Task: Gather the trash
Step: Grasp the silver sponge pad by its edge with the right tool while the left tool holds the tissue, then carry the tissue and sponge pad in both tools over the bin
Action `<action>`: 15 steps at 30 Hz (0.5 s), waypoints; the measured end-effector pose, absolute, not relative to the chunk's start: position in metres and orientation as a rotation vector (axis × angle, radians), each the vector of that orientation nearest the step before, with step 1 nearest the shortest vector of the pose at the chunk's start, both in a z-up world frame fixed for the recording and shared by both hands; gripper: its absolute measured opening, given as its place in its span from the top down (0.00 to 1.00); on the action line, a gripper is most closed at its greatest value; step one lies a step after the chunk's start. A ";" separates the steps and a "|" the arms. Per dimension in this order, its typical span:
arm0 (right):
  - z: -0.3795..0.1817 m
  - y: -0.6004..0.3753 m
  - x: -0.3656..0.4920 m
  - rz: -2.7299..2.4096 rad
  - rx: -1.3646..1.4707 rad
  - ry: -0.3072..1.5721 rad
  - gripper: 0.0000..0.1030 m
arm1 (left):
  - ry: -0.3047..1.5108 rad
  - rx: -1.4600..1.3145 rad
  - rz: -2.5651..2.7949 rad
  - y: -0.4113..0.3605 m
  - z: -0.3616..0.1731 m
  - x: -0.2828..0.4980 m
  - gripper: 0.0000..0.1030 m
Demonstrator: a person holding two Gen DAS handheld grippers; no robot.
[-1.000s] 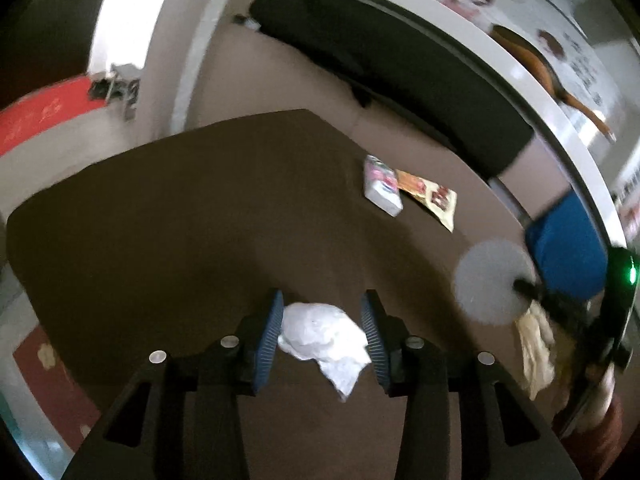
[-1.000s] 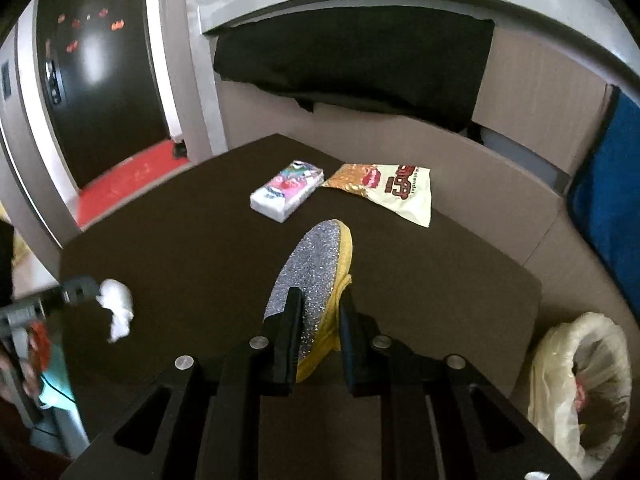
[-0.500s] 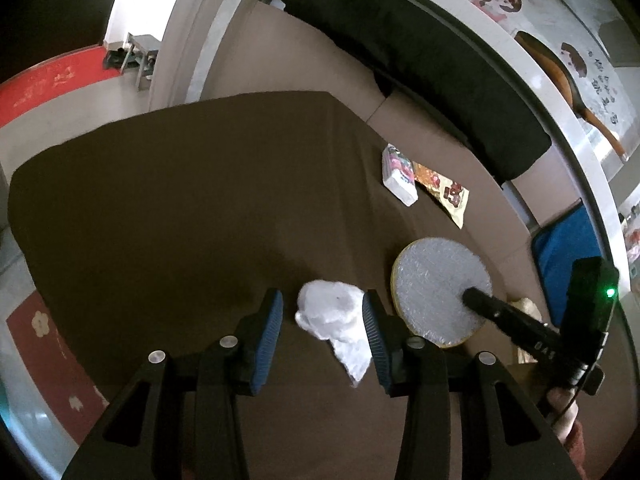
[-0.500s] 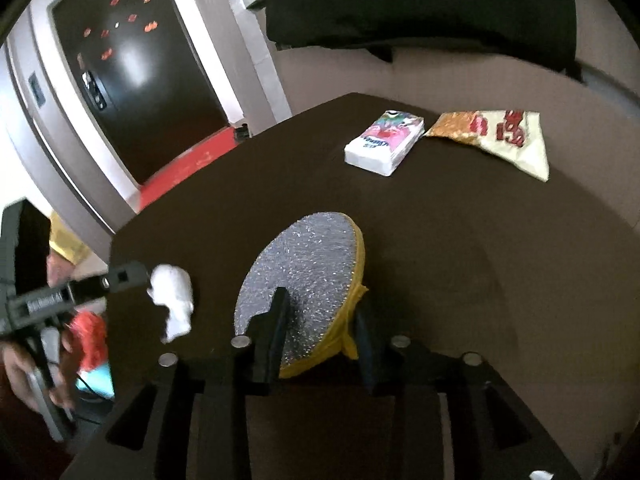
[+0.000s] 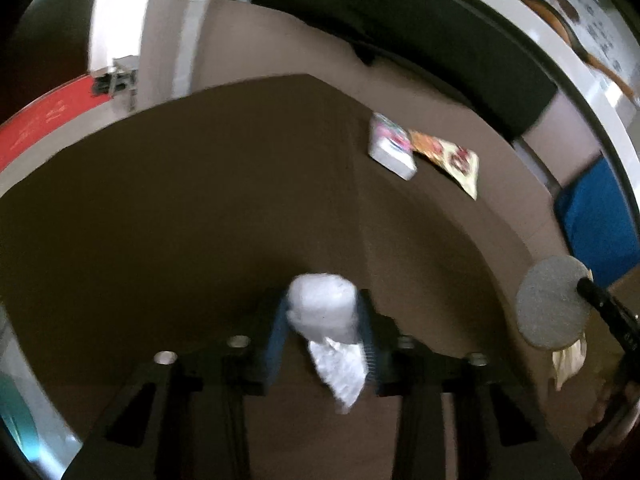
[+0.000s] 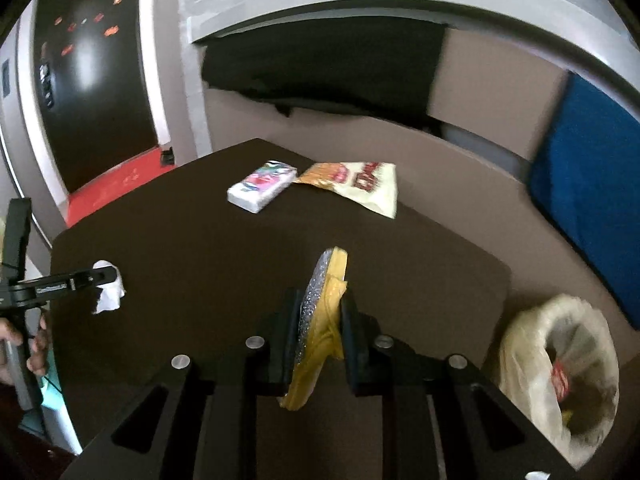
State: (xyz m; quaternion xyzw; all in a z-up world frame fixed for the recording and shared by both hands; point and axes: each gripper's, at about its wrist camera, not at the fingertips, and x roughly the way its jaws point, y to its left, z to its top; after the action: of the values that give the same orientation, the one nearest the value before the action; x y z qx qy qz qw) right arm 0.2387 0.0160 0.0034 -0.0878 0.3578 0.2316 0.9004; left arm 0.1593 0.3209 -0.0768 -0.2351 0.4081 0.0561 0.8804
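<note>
Dark brown table (image 6: pixel 200 272), rounded at the corners, bare over most of its top; beside its right edge, on the floor, a bin (image 6: pixel 560 380) lined with a pale bag, open-mouthed, a red scrap and other litter inside.

On the far part of the table, a snack bag (image 6: pixel 360 184), flat, orange and cream with red print; touching its left corner, a tissue pack (image 6: pixel 262 190), white with pink and green print, lying flat.

Round scouring pad (image 6: pixel 320 312), grey glitter face, yellow backing, stood on edge above the near table; clenched on it, the right gripper (image 6: pixel 320 332), jaws nearly together, pads pressing both faces; yellow backing crumpled and sagging below the pads. Same pad (image 5: pixel 550 302) seen face-on from the left wrist view, at the right edge, off the table's side.

Smallest, a crumpled white tissue (image 5: pixel 324 316), blurred, balled at the top with a loose tail hanging down; held up off the table between the blue pads (image 5: pixel 276 340) of the left gripper (image 5: pixel 324 336), jaws closing, both pads against the wad. From the right wrist view, same tissue (image 6: pixel 110 296) at the left table edge, pinched at that gripper's tip.
</note>
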 end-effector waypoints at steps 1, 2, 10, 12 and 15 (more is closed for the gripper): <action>0.004 0.011 0.237 0.474 -0.172 0.737 0.83 | 0.850 -0.478 0.108 0.317 -0.076 0.161 0.72; 0.004 0.006 0.233 0.470 -0.159 0.732 0.83 | 0.839 -0.451 0.090 0.307 -0.072 0.163 0.73; 0.005 -0.012 0.212 0.490 -0.102 0.705 0.85 | 0.709 -0.343 -0.004 0.254 -0.021 0.164 0.73; 0.000 -0.013 0.208 0.501 -0.089 0.714 0.85 | 0.709 -0.358 -0.014 0.248 -0.019 0.162 0.73; -0.011 -0.007 0.199 0.528 -0.091 0.731 0.84 | 0.734 -0.367 -0.036 0.243 -0.021 0.160 0.73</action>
State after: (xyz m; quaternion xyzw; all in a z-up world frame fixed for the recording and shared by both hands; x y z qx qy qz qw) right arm 0.1988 -0.0072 -0.0109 -0.0438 0.3533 0.2553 0.8989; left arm 0.1599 0.2428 -0.0211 -0.1785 0.3566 -0.0174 0.9169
